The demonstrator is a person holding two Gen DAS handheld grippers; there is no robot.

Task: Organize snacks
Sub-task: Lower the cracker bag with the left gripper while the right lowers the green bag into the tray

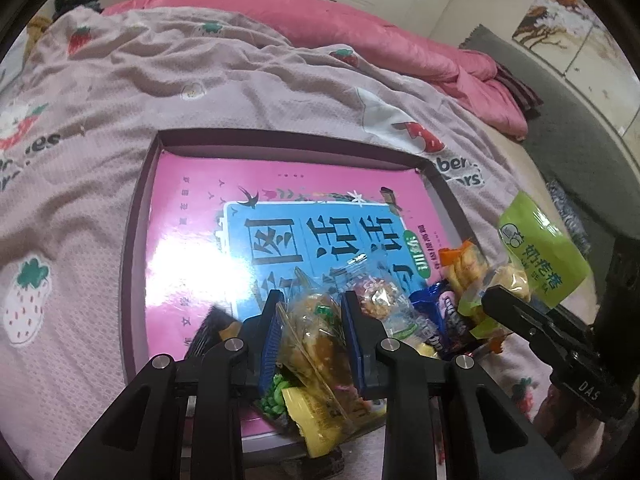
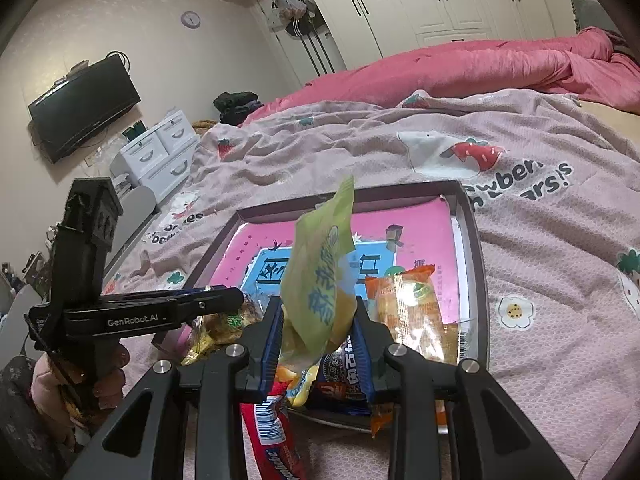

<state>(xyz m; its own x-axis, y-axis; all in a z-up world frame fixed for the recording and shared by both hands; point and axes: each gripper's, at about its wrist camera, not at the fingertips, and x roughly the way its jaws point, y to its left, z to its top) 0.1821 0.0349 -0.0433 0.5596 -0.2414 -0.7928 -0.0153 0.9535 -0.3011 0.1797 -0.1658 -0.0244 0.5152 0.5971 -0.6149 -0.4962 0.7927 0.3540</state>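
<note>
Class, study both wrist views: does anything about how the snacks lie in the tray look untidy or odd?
Yes. The snacks are heaped in one near corner of the tray, some overhanging its edge, with the rest bare. A red packet lies outside on the blanket.

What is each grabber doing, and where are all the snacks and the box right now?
left gripper: shut on a clear snack packet.
right gripper: shut on the green pouch, held upright.
shallow box: open, lying on the strawberry blanket.
orange packet: lying flat in the box.
dark blue packet: lying at the box's near edge.
red packet: outside the box, on the blanket.
</note>
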